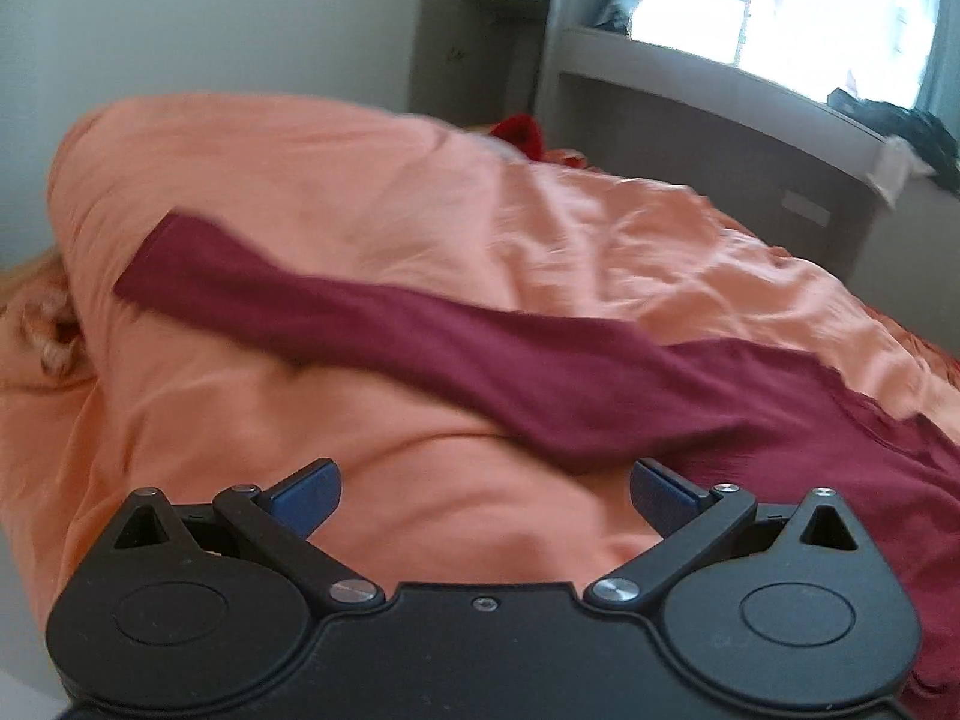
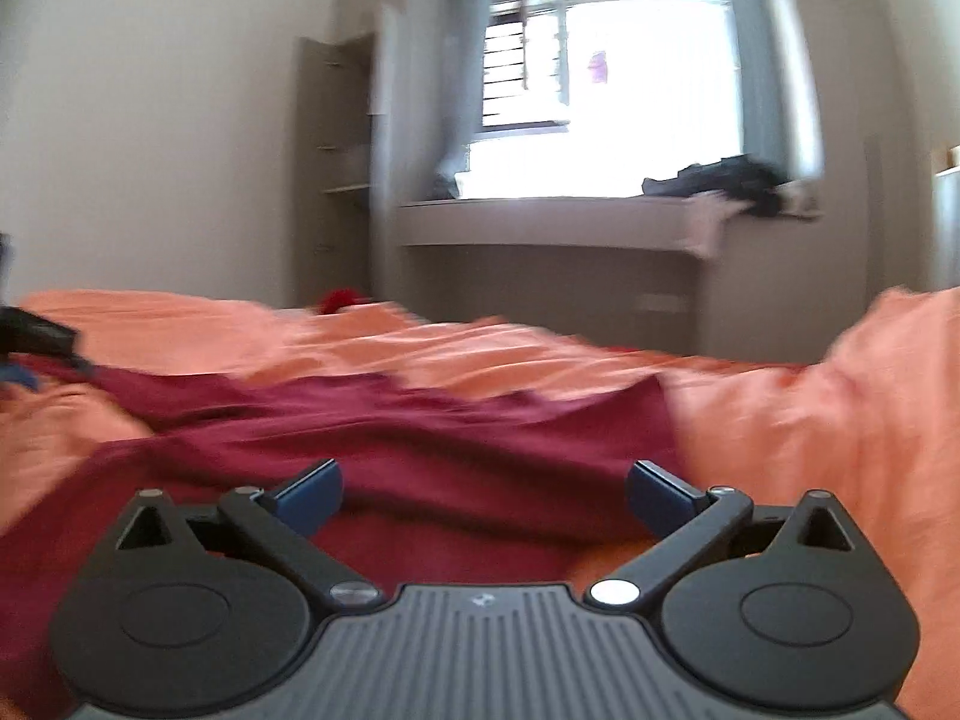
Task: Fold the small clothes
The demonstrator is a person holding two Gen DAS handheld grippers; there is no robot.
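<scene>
A dark red garment [image 1: 540, 372] lies spread on the orange bedcover [image 1: 360, 192]. One long sleeve stretches away to the upper left in the left wrist view. My left gripper [image 1: 485, 498] is open and empty, just above the cover beside the sleeve's base. In the right wrist view the garment's body [image 2: 456, 438] lies flat ahead. My right gripper [image 2: 485, 495] is open and empty, low over the garment's near edge. The other gripper [image 2: 36, 336] shows at the far left edge of that view.
The orange bedcover [image 2: 840, 432] bunches up at the right. A small bright red item [image 2: 339, 300] lies at the bed's far edge. A grey desk [image 2: 552, 228] under the window holds dark clothes [image 2: 720, 177]. Shelves [image 2: 342, 168] stand at the left.
</scene>
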